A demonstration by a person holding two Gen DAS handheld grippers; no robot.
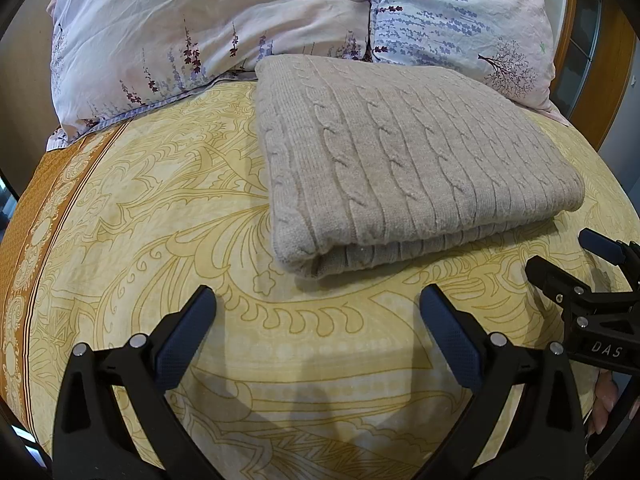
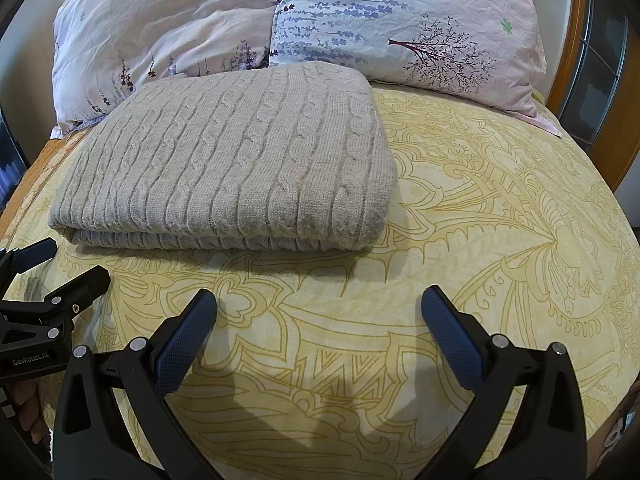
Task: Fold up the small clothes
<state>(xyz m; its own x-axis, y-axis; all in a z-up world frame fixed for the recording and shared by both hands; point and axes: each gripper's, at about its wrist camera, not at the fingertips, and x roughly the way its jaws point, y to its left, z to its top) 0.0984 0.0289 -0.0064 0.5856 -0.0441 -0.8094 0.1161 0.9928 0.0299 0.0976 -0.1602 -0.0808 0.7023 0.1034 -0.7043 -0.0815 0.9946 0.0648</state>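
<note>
A beige cable-knit sweater (image 1: 408, 160) lies folded into a thick rectangle on the yellow patterned bedsheet (image 1: 180, 208). It also shows in the right wrist view (image 2: 236, 160). My left gripper (image 1: 318, 304) is open and empty, just short of the sweater's near folded edge. My right gripper (image 2: 319, 304) is open and empty, over bare sheet in front of and to the right of the sweater. The right gripper (image 1: 568, 256) shows at the right edge of the left wrist view. The left gripper (image 2: 68, 264) shows at the left edge of the right wrist view.
Two floral pillows (image 1: 208, 28) (image 2: 408, 20) lie behind the sweater against a wooden headboard (image 2: 600, 120). An orange patterned border (image 1: 44, 200) runs along the sheet's left side. Bare sheet extends right of the sweater (image 2: 500, 200).
</note>
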